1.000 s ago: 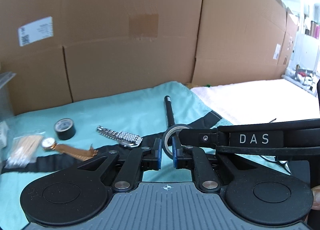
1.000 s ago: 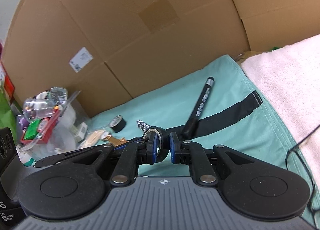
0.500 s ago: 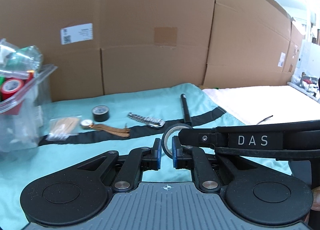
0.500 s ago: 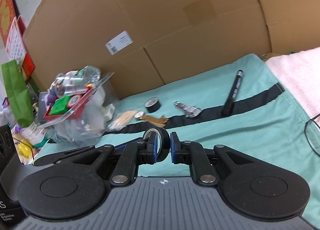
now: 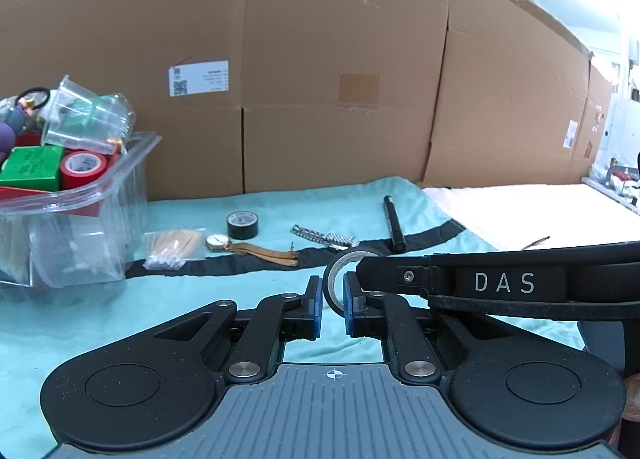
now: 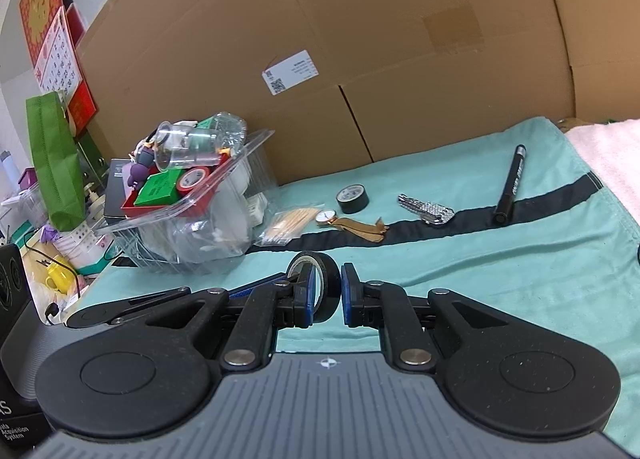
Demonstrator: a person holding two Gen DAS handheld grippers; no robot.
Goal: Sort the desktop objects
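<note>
Tape roll, black, small (image 6: 320, 291): pinched between right gripper (image 6: 325, 295) and left gripper (image 5: 333, 295), both clamped on it, raised over teal cloth (image 5: 120, 323), presumably bound for clear plastic bin (image 5: 80, 227).

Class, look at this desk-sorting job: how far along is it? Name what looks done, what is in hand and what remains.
Done: the clear tub already holds a red tape roll, a green box and a plastic cup. In hand: both tongs, left and right, are shut on one black tape roll. Left on the cloth: second tape roll, swab packet, two watches and pen.
</note>
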